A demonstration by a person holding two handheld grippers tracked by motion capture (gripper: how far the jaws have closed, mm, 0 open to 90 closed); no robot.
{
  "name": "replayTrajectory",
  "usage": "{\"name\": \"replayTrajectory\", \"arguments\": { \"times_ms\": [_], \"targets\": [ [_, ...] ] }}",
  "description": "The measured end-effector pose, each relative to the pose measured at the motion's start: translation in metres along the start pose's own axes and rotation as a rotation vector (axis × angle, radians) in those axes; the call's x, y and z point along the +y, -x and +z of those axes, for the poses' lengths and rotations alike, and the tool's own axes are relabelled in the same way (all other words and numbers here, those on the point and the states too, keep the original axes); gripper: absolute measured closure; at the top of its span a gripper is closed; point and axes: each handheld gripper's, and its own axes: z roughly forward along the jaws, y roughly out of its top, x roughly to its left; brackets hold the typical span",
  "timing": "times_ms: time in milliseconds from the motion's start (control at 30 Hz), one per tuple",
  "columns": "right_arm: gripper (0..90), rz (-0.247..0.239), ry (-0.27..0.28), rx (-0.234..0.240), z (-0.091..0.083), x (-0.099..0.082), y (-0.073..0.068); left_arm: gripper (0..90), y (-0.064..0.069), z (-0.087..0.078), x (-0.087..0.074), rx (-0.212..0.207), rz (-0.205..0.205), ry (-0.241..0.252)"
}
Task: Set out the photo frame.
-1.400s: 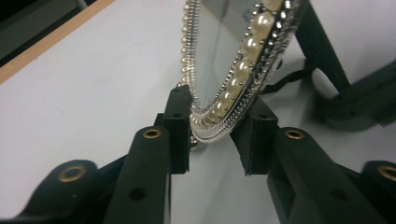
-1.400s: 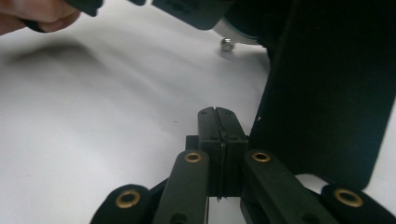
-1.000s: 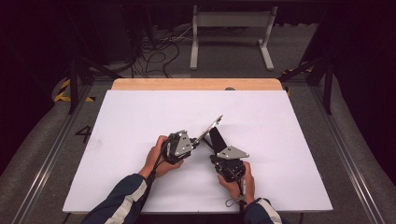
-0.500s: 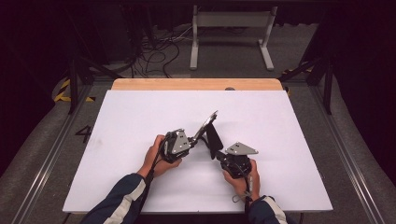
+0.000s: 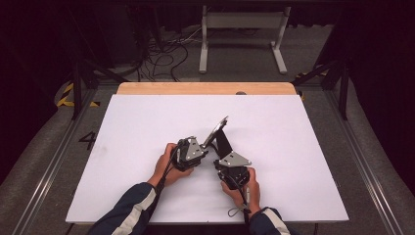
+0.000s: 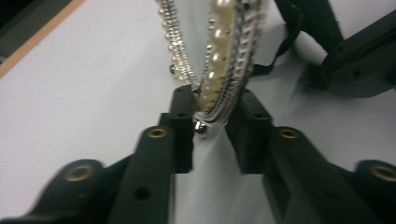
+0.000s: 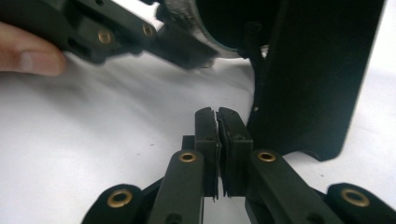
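Note:
A band trimmed with pearls and silver beads rises from my left gripper, which is shut on its lower end. From above, the band slants up and away over the white table, with the left gripper below it. A black panel stands beside the band. My right gripper is shut, pads pressed together, just left of that black panel; I cannot make out anything between the pads. The two grippers sit close together, the right gripper nearer the front edge.
A wooden strip runs along the table's far edge. Behind it on the floor lie cables and a metal stand. Wide bare white surface lies left, right and beyond the grippers.
My right hand shifted right and then came back left, closer to the left gripper. The left hand and the beaded band have hardly moved.

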Motion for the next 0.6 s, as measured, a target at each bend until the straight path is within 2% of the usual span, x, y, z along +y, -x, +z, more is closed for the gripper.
{"name": "replayTrajectory", "arguments": {
  "times_ms": [33, 100, 167, 200, 300, 500, 600],
  "targets": [
    [89.3, 0.006, -0.003, -0.006, 0.0, 0.0, 0.001, 79.0, 0.0, 0.0, 0.0, 0.005, -0.003, -0.002],
    [90.0, 0.015, -0.007, -0.014, 0.0, 0.0, 0.002, 80.1, 0.002, 0.0, 0.0, 0.024, 0.02, -0.005],
    [90.0, 0.008, -0.009, -0.025, 0.0, 0.0, 0.001, 80.5, 0.003, 0.0, 0.001, 0.031, 0.029, -0.009],
    [90.0, 0.002, -0.015, -0.037, 0.0, 0.0, 0.001, 80.6, 0.005, 0.0, 0.002, 0.046, 0.047, -0.016],
    [90.0, 0.015, -0.021, -0.052, -0.001, -0.001, 0.003, 80.3, 0.008, 0.0, 0.003, 0.069, 0.07, -0.028],
    [90.0, 0.02, -0.028, -0.057, -0.004, -0.003, 0.006, 79.4, 0.011, -0.001, 0.003, 0.082, 0.074, -0.032],
    [90.0, 0.019, -0.032, -0.05, -0.005, -0.004, 0.008, 78.4, 0.009, -0.002, 0.002, 0.057, 0.051, -0.03]
  ]
}}
